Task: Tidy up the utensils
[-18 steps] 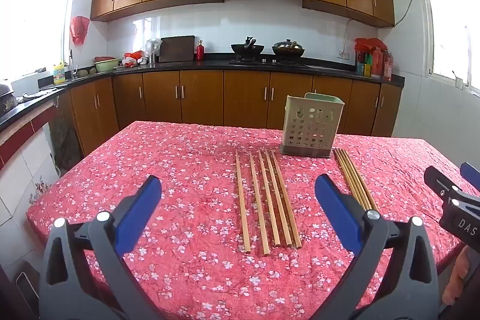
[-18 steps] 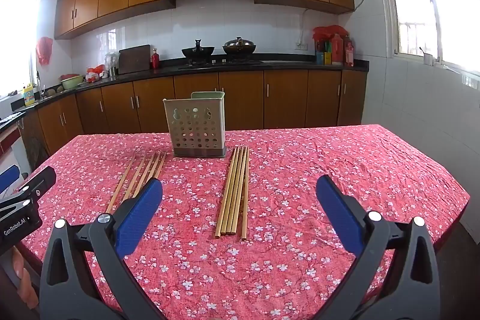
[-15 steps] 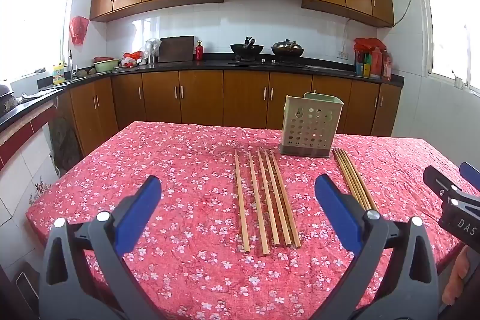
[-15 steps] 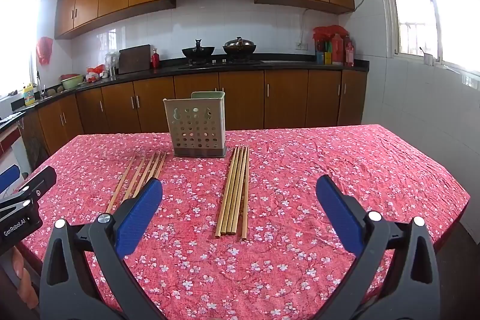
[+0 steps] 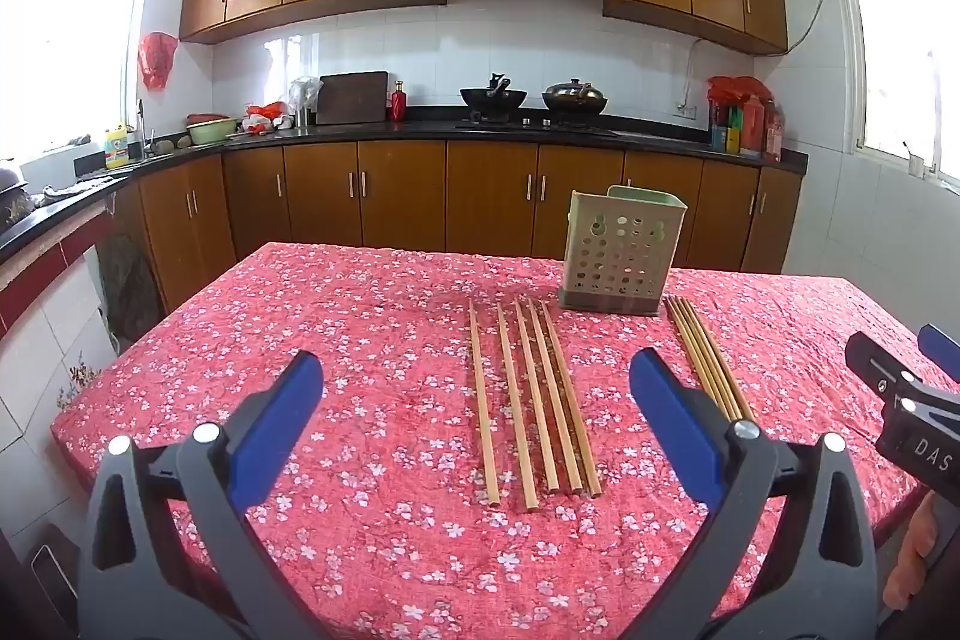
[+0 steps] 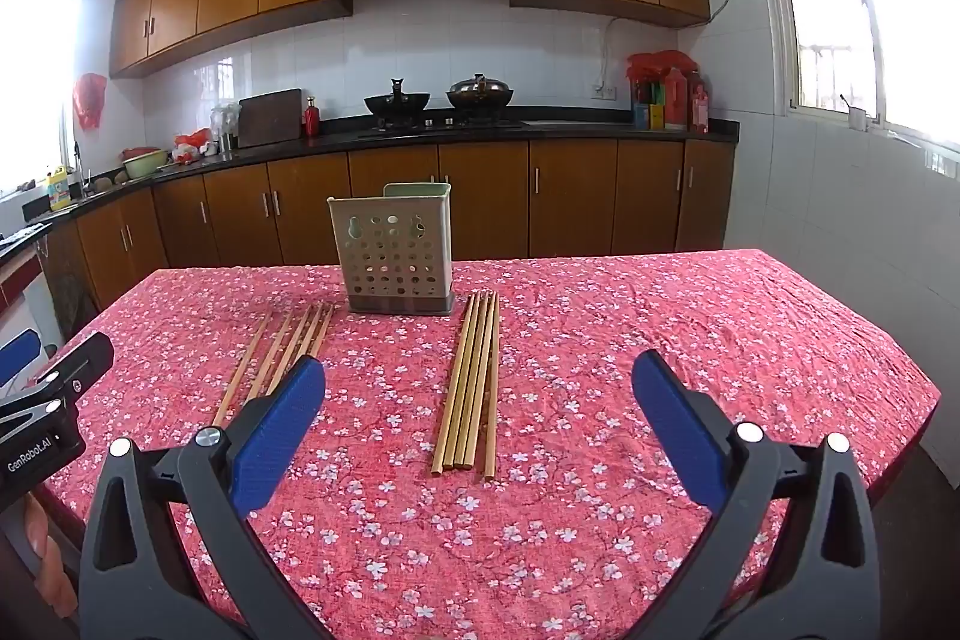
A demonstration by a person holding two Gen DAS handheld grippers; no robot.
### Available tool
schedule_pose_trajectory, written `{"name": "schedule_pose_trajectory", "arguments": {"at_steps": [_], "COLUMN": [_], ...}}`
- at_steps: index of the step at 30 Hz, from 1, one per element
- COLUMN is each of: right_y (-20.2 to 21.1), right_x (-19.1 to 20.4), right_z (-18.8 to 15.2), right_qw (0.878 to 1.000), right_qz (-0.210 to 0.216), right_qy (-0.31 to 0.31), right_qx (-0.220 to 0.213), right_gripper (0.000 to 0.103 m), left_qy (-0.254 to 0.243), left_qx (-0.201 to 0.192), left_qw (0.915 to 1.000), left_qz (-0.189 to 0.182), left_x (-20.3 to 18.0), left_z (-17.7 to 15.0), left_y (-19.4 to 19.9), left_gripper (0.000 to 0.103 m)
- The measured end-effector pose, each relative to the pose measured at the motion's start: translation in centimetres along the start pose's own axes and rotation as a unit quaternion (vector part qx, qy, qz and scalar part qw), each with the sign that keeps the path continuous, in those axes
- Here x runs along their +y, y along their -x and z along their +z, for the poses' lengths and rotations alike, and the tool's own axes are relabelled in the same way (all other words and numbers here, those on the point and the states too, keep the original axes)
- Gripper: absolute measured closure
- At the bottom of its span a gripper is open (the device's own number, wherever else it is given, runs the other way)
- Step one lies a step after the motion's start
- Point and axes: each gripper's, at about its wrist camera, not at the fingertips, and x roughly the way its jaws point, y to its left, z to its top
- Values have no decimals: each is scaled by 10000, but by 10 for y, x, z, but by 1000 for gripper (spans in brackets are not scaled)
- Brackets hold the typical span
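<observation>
Almost nothing is found changed against the pictures of half a second earlier: both grippers are kept hovering over the near edge of the table [image 5: 240, 340], and no chopstick has been shifted.

The left gripper [image 5: 474, 394] is held with its fingers spread wide and nothing between them; beyond it the darker chopsticks [image 5: 528, 400] lie loosely fanned on the red floral tablecloth. The perforated utensil holder [image 6: 393, 256] stands upright and apparently empty between the two sets. The lighter chopsticks [image 6: 471, 382] lie bunched beyond the right gripper [image 6: 480, 394], likewise wide apart and empty.

The sorting is judged not yet begun.
</observation>
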Motion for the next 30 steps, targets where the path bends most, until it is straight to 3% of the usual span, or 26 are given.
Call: {"name": "schedule_pose_trajectory", "arguments": {"at_steps": [30], "right_y": [0], "right_x": [-1], "right_z": [1], "right_qw": [10000], "right_qz": [0], "right_qy": [3], "right_qx": [1], "right_gripper": [2], "left_qy": [10], "left_qx": [2], "left_qw": [10000], "left_qz": [2], "left_x": [-8], "left_z": [-1], "left_y": [-1], "left_gripper": [4]}}
